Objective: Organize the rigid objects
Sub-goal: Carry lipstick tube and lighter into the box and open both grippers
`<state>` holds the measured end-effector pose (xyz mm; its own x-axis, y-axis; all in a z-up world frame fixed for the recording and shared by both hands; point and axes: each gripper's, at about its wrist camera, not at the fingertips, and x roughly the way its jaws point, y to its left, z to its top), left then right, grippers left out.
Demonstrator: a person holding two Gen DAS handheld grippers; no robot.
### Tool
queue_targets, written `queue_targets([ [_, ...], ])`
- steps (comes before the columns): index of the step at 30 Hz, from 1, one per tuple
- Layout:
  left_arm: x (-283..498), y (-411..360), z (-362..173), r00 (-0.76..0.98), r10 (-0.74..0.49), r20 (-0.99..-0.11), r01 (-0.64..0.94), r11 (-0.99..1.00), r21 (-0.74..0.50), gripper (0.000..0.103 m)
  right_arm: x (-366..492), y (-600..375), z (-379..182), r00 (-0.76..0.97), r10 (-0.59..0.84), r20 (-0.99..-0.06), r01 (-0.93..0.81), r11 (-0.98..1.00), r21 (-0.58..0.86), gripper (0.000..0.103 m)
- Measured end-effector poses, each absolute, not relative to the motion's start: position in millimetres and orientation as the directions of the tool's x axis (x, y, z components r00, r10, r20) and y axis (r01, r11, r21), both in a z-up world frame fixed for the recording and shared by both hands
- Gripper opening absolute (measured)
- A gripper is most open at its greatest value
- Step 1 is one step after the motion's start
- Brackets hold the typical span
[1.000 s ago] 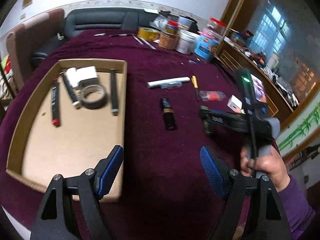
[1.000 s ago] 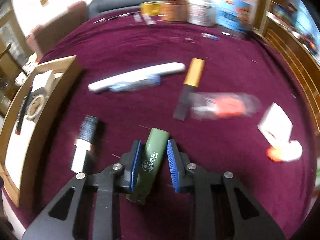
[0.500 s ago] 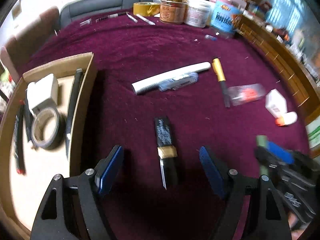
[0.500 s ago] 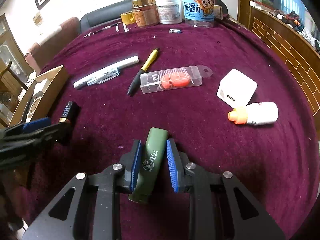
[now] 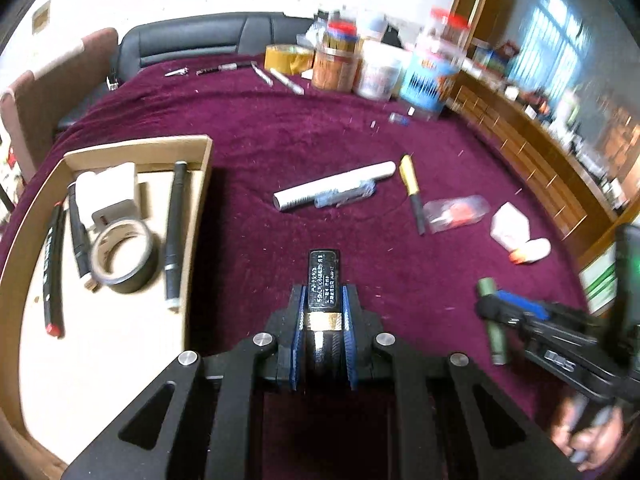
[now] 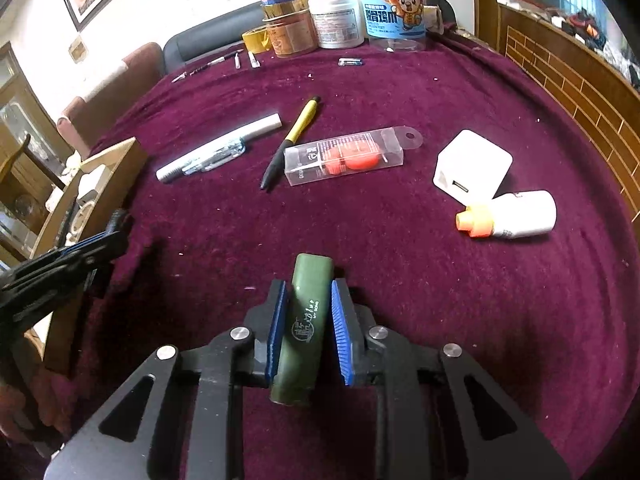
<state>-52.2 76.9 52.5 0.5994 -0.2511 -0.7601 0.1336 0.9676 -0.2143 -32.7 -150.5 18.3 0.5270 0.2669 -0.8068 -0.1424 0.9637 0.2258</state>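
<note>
My left gripper (image 5: 323, 300) is shut on a black lipstick tube with a gold band (image 5: 324, 280), held above the maroon cloth. My right gripper (image 6: 307, 296) is shut on a dark green tube (image 6: 306, 320); it also shows in the left wrist view (image 5: 493, 320). A cardboard tray (image 5: 202, 184) at the left holds a tape roll (image 5: 122, 256), a white charger (image 5: 108, 192) and several pens. On the cloth lie a white pen (image 6: 218, 148), a yellow pen (image 6: 292, 140), a clear box with orange contents (image 6: 344, 158), a white adapter (image 6: 472, 172) and a white bottle with orange cap (image 6: 512, 216).
Jars, tubs and a yellow tape roll (image 6: 340, 16) stand at the far edge of the table, with small metal tools (image 5: 224, 68) beside them. A black sofa (image 5: 200, 40) and a chair stand behind. A wooden rail (image 6: 580, 80) runs along the right.
My left gripper has closed on the black lipstick tube and lifted it. My right gripper still holds the green tube and has barely moved.
</note>
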Motion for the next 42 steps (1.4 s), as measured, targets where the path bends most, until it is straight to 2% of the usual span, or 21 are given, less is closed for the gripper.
queue_targets([
  [5, -76.0, 127.2, 77.3, 0.638, -0.325, -0.698, 0.104, 0.935, -0.34, 0.014, -39.1, -144.3, 34.1, 0.532, 0.313, -0.787, -0.16, 0.95, 0.27, 0.018],
  [8, -87.7, 162.3, 86.3, 0.668, -0.309, -0.677, 0.062, 0.93, -0.363, 0.014, -43.5, -131.1, 47.3, 0.537, 0.333, -0.775, -0.19, 0.943, 0.273, 0.018],
  [11, -99.5, 202.1, 89.5, 0.699, -0.241, -0.673, -0.008, 0.939, -0.344, 0.014, -47.8, -114.1, 59.3, 0.547, 0.348, -0.761, -0.227, 0.937, 0.266, 0.017],
  [18, -105.8, 277.9, 65.7, 0.679, -0.099, -0.727, -0.181, 0.938, -0.296, 0.014, -51.5, -61.3, 86.7, 0.549, 0.421, -0.722, -0.329, 0.903, 0.277, 0.017],
  [27, -77.0, 309.0, 31.6, 0.588, -0.103, -0.802, -0.226, 0.932, -0.284, 0.014, -58.2, 21.1, 108.6, 0.486, 0.504, -0.714, -0.477, 0.837, 0.266, 0.017],
  [31, -63.9, 309.6, 18.0, 0.529, -0.083, -0.844, -0.254, 0.934, -0.251, 0.014, -61.0, 45.8, 102.8, 0.441, 0.527, -0.726, -0.514, 0.812, 0.277, 0.017],
  [37, -58.0, 311.0, 16.3, 0.518, -0.057, -0.853, -0.268, 0.937, -0.226, 0.016, -59.4, 74.9, 84.4, 0.357, 0.548, -0.757, -0.546, 0.78, 0.307, 0.017],
  [40, -58.4, 310.1, 19.2, 0.531, -0.089, -0.843, -0.256, 0.931, -0.26, 0.03, -53.0, 90.9, 74.6, 0.329, 0.539, -0.775, -0.553, 0.775, 0.305, 0.017],
  [41, -60.1, 310.0, 21.1, 0.539, -0.108, -0.835, -0.249, 0.927, -0.281, 0.041, -49.5, 96.9, 71.2, 0.32, 0.534, -0.783, -0.554, 0.776, 0.302, 0.017],
  [42, -62.6, 310.8, 23.6, 0.547, -0.117, -0.829, -0.253, 0.921, -0.297, 0.046, -46.2, 101.4, 68.5, 0.313, 0.53, -0.788, -0.554, 0.776, 0.301, 0.017],
])
